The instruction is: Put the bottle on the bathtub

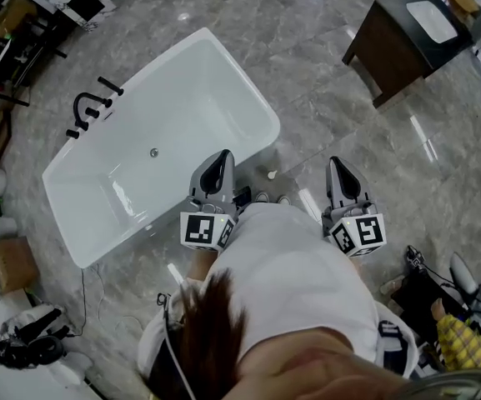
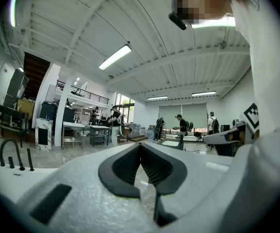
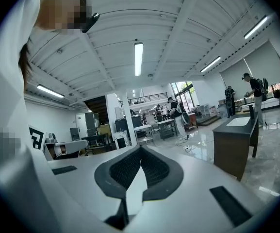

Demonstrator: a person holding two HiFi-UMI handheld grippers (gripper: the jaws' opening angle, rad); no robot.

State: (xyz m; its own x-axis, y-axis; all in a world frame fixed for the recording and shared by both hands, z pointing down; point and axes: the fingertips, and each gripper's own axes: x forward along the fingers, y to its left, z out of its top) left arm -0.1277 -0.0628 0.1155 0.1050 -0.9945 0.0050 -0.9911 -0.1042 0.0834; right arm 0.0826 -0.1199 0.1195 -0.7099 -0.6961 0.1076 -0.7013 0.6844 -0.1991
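Observation:
The white bathtub (image 1: 98, 223) stands empty on the grey marble floor, with a black faucet set (image 1: 90, 111) at its far left rim. A small white object (image 1: 271, 173) stands on the floor by the tub's right corner; I cannot tell whether it is the bottle. My left gripper (image 1: 220, 167) is held level over the tub's near right edge, its jaws shut with nothing between them (image 2: 140, 144). To its right, over the floor, my right gripper (image 1: 338, 173) is also shut and empty (image 3: 140, 148). The faucet (image 2: 9, 154) shows at the left of the left gripper view.
A dark wooden vanity (image 1: 394, 44) with a white basin stands at the back right (image 3: 234, 142). A cardboard box (image 1: 11, 265) and black gear (image 1: 23, 344) lie on the left, more clutter (image 1: 453, 307) on the right. People stand far off (image 2: 181, 127).

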